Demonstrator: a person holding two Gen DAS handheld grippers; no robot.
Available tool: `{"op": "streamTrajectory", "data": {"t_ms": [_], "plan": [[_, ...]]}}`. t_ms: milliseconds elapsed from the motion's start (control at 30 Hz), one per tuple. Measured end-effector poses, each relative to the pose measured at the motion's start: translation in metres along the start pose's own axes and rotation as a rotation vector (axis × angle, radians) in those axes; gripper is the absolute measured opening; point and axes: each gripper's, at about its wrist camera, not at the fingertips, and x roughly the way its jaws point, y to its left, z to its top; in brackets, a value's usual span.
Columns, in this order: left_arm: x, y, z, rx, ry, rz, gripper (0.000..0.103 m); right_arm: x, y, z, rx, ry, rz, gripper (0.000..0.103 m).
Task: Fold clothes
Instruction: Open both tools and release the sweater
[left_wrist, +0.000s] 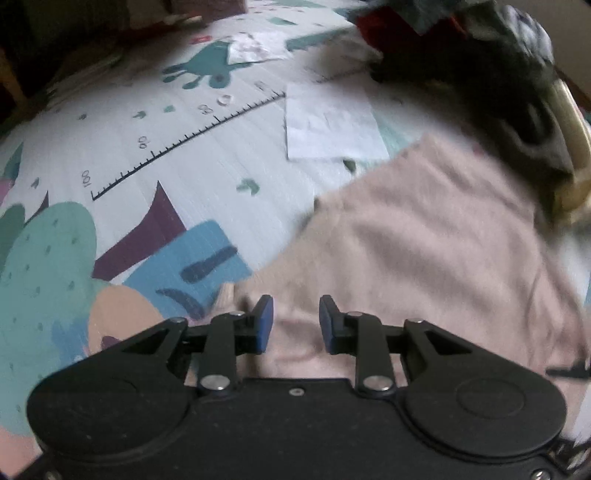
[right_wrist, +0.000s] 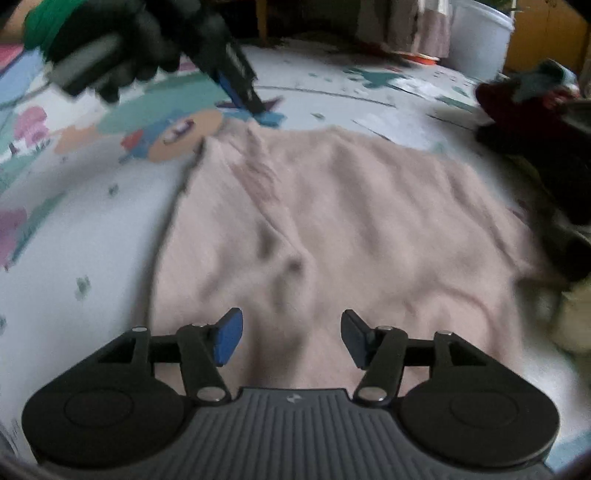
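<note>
Pale pink knit garment (right_wrist: 332, 229) lying flat on cartoon-print play mat (left_wrist: 155, 147). Left gripper (left_wrist: 295, 319) and right gripper (right_wrist: 291, 334) hover over it, jaws apart, gripping nothing.

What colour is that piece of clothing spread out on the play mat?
The garment is a plain pale pink, with no pattern. The right wrist view shows it best.

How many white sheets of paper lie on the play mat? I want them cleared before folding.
2: a large paper sheet just beyond the pink garment, and a smaller paper sheet farther back. Others may be hidden.
</note>
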Motion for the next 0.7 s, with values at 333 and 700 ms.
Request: {"op": "streamTrajectory", "data": {"t_ms": [333,700], "plan": [[0.026,-0.088,0.068,-0.185,0.041,-0.077,0.049,-0.061,-0.106,-0.044,0.151,0.078,-0.184,0.06],[0.082,-0.156,0.112,-0.242,-0.011,-0.131,0.048,-0.038,-0.158,-0.079,0.271,0.118,-0.184,0.061]]}}
